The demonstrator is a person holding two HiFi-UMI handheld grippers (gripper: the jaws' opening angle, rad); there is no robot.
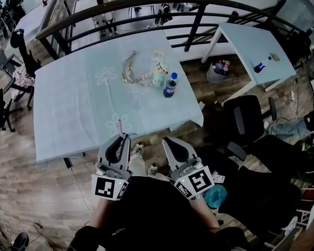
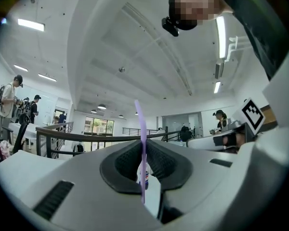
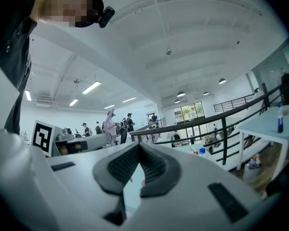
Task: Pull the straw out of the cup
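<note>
A thin purple straw (image 2: 140, 124) stands upright, pinched between the pads of my left gripper (image 2: 143, 150). In the head view the straw (image 1: 119, 125) pokes up from my left gripper (image 1: 123, 136) just over the near edge of the table. The pale printed cup (image 1: 158, 74) stands far off on the table's far right part, apart from both grippers. My right gripper (image 1: 167, 139) hangs beside the left one, off the table's near edge. In the right gripper view its jaws (image 3: 139, 147) meet at the tips with nothing between them.
The table (image 1: 68, 114) wears a light blue cloth. A blue-capped bottle (image 1: 170, 85) stands next to the cup, with a looped strap (image 1: 130, 69) behind. A black office chair (image 1: 246, 120) and a second table (image 1: 251, 43) are to the right; a railing (image 1: 146, 7) runs behind.
</note>
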